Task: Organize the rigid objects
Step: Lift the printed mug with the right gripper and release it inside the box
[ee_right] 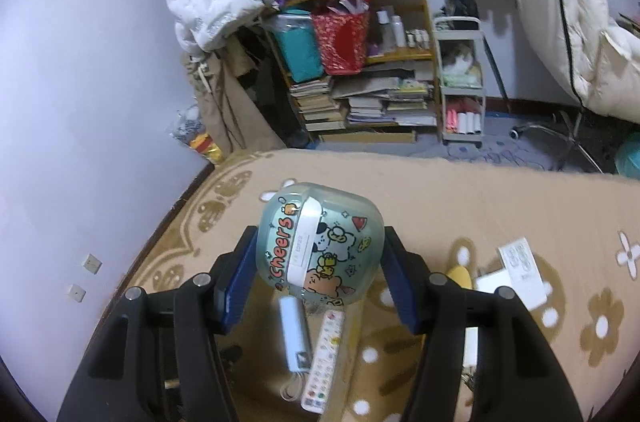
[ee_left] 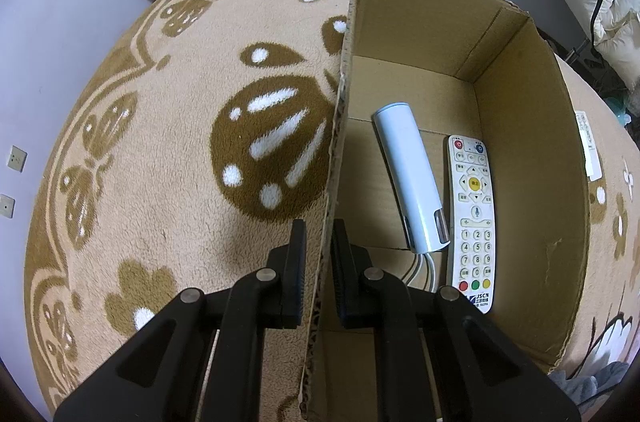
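Observation:
An open cardboard box (ee_left: 532, 158) stands on the patterned blanket. Inside lie a light blue power bank (ee_left: 412, 178) with a white cable and a white remote control (ee_left: 475, 218). My left gripper (ee_left: 319, 234) is shut on the box's left wall, one finger on each side. My right gripper (ee_right: 320, 254) is shut on a pale green lidded container (ee_right: 320, 242) with cartoon stickers and a white band, held above the box. Below it the power bank (ee_right: 294, 334) and remote (ee_right: 325, 358) show in the right wrist view.
The tan and brown blanket (ee_left: 180, 142) covers the surface. White cards and a yellow object (ee_right: 516, 274) lie on the blanket right of the box. A bookshelf (ee_right: 360, 62), a white cart (ee_right: 460, 82) and hanging coats stand beyond.

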A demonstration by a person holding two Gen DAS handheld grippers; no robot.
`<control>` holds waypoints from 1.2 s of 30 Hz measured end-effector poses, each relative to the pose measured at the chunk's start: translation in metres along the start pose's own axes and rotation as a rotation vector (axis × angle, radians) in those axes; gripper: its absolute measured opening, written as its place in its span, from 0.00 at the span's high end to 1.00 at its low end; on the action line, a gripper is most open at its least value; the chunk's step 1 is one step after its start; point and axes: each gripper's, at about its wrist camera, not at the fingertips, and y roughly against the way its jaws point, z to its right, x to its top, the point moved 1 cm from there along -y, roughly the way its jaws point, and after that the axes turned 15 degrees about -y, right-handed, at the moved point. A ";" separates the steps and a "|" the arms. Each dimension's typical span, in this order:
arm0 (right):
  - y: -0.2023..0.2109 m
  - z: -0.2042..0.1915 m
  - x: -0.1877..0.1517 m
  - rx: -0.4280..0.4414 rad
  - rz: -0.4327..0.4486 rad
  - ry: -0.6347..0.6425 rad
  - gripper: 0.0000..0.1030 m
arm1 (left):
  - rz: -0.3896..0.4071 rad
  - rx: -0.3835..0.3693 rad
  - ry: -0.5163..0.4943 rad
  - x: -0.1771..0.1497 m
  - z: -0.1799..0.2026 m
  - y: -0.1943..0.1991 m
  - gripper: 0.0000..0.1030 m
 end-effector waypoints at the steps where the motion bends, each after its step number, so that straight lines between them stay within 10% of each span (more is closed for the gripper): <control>1: -0.002 -0.003 0.000 0.007 -0.003 0.002 0.38 | 0.000 0.000 -0.001 0.000 0.000 0.000 0.88; 36: -0.089 0.019 -0.071 -0.057 -0.259 -0.029 0.38 | 0.002 -0.039 0.022 -0.001 -0.007 -0.004 0.88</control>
